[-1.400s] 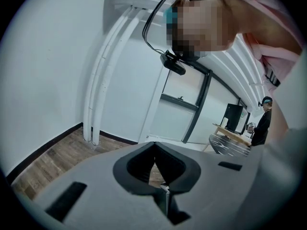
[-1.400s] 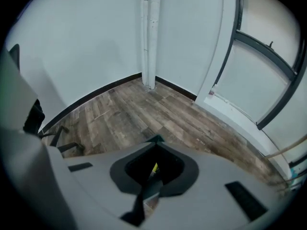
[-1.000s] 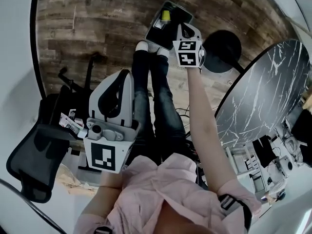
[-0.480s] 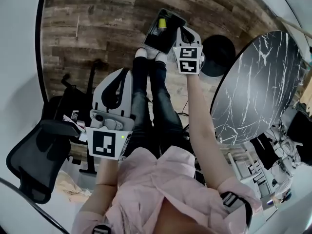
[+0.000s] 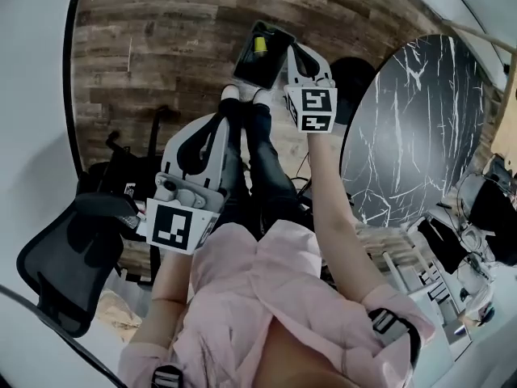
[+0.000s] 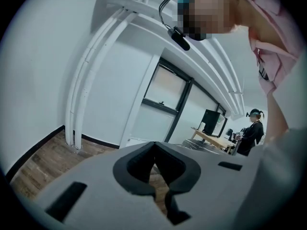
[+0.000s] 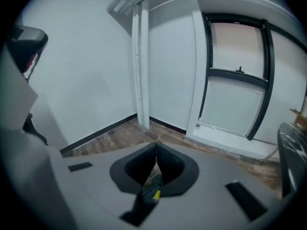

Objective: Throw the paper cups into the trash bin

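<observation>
Down on the wood-plank floor (image 5: 153, 47) stands the dark trash bin (image 5: 262, 69), open at the top, with a small yellow item (image 5: 260, 44) lying inside it. Whether that item is a paper cup cannot be told. The person's white shoes (image 5: 242, 95) are right at the near edge of the bin, and the dark trouser legs run back from there toward the pink shirt.

The right gripper (image 5: 300, 53) hangs just beside the bin, at its right edge, on an outstretched arm, with its marker cube on the side away from the bin. In the right gripper view its jaws (image 7: 156, 161) are pressed together tip to tip and grasp nothing. Through the opening under them a sliver of the bin shows, with the yellow item (image 7: 155, 194) in it.

The left gripper (image 5: 216, 124) is held well back from the bin, near the person's body, pointing roughly toward it. In the left gripper view its jaws (image 6: 153, 161) are likewise clenched, with nothing between them and only floor visible in the gap.

A round black marble table (image 5: 412, 128) stands to the right of the bin, and a black office chair (image 5: 69, 257) sits far back on the left.
</observation>
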Motion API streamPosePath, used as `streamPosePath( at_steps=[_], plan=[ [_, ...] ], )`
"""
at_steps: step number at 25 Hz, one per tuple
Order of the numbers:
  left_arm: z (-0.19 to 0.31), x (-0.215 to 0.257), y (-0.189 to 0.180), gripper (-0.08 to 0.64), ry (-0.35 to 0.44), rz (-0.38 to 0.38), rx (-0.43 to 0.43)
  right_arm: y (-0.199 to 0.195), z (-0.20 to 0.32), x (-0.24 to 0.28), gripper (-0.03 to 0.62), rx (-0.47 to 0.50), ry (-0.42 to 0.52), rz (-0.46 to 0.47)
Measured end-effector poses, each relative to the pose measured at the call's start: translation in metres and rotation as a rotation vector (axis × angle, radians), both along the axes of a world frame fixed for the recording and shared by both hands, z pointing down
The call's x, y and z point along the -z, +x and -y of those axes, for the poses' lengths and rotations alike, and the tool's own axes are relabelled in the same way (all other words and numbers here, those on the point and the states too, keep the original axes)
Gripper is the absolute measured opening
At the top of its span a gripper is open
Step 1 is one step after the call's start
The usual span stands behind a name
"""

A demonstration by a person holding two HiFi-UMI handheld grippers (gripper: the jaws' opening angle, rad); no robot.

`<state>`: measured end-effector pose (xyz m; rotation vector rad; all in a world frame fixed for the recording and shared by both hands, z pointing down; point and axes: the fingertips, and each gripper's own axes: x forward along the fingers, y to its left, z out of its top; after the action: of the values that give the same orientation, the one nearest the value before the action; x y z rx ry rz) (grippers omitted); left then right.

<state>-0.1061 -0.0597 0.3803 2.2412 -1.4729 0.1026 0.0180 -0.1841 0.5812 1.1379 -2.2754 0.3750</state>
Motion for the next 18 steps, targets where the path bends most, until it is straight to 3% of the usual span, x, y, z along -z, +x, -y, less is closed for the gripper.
streamPosePath(
  at_steps=[9, 18],
  plan=[
    [-0.007, 0.039, 0.001, 0.015, 0.046, 0.014, -0.009, 0.023, -0.003, 0.076, 0.029, -0.025, 0.117, 0.058],
    [-0.003, 0.076, 0.0, 0.015, 0.115, 0.041, -0.025, 0.061, -0.011, 0.12, 0.029, -0.115, 0.159, 0.069]
  ],
)
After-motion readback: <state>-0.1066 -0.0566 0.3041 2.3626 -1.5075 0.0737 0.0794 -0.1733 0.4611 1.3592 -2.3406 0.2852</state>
